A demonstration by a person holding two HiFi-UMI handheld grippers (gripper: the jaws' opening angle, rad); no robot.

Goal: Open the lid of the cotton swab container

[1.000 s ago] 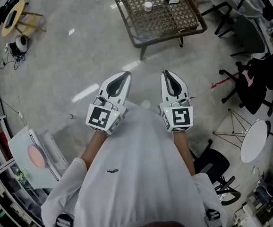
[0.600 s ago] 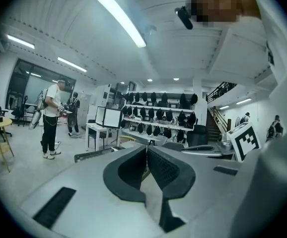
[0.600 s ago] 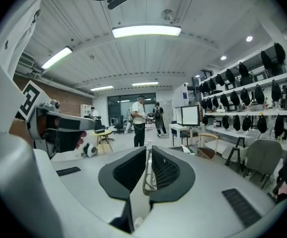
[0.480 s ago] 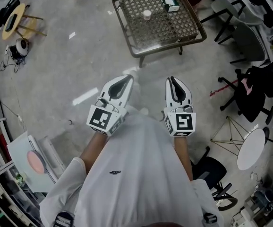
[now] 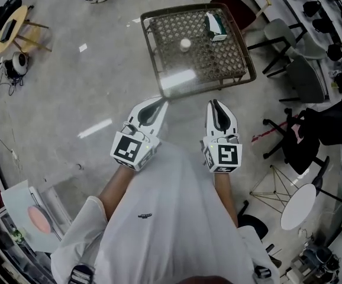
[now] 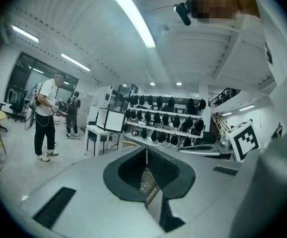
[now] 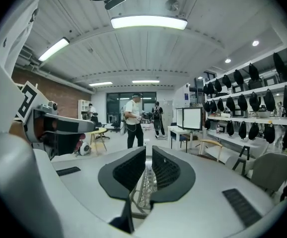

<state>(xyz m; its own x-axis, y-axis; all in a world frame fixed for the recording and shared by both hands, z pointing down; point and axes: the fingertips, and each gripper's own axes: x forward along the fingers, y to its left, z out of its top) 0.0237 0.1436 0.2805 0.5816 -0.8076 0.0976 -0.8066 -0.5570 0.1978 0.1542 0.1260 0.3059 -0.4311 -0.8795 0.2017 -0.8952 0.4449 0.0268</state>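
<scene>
**Head view, left to right.** A round wooden stool (image 5: 8,23) is standing at the far left on the pale, glossy concrete floor (image 5: 88,81). Nearer the middle, the person in a white shirt is holding the white two-jaw left gripper (image 5: 159,102) out over the floor. Its jaws are resting together, and in the left gripper view the dark ribbed pads (image 6: 163,167) are meeting with nothing between them.

Ahead of both tools, a square, dark-framed table with a woven lattice top (image 5: 209,61) is standing on the floor. The small white round cotton swab container (image 5: 185,43) is sitting upright near the middle of this tabletop, well apart from both grippers. Whether its lid is seated cannot be made out at this size. A green-and-white box (image 5: 214,25) is lying near the table's far right corner.

The white right gripper (image 5: 213,103) is pointing toward the table's near edge. Its jaws are closing to a thin slit, and the pads (image 7: 166,170) are clamping nothing.

At the right, grey office chairs (image 5: 304,78) and a round white side table (image 5: 298,206) are standing.
</scene>
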